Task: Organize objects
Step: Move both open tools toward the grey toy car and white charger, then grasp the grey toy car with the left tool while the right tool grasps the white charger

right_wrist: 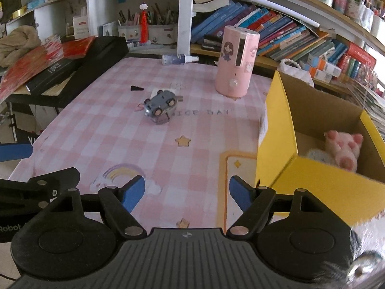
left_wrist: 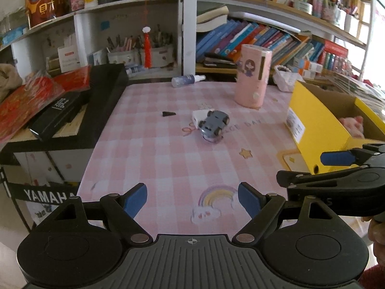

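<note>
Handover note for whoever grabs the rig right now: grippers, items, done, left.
Left gripper: open, empty, above the near edge of the pink checked table.
Right gripper: open, empty, beside the yellow box.
Items: grey toy car lies mid-table, tipped on a white card and something small and purplish. Small black wedge lies to its left. Spray bottle lies on its side at the far edge. Pink canister stands upright.
Done: pink plush toy is in the box.
Left: likely the car, card and wedge; nothing is gripped yet.
</note>
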